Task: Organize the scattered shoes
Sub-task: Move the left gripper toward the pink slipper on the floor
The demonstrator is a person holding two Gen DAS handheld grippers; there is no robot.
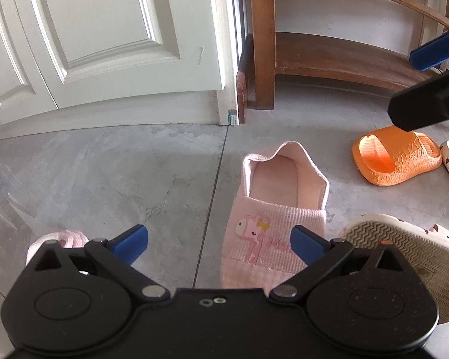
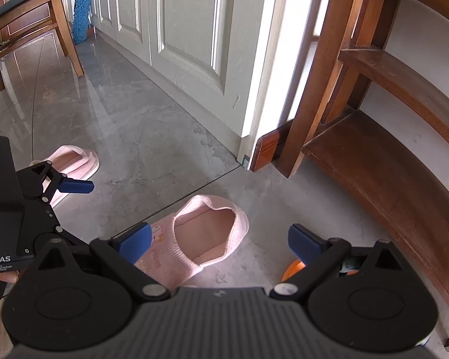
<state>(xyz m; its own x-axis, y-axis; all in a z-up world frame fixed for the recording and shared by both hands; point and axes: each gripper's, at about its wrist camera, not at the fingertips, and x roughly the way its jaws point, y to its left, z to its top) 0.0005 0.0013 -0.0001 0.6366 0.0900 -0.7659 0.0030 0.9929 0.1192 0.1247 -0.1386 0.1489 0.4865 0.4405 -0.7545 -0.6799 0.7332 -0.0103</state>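
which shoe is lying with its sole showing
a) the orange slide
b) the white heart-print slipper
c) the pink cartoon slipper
b: the white heart-print slipper is tipped so its zigzag tread faces the left wrist camera, while the orange slide and pink cartoon slipper sit upright.

Both views were bright with soft daylight. Glare pooled on the glossy floor tiles (image 2: 45, 89) at the right wrist view's upper left, mirroring the wooden chair (image 2: 60, 21) legs. Shadows stayed faint. Fisheye distortion bowed the white door (image 1: 104, 30) and shoe rack (image 2: 389, 164); corners vignetted dark.
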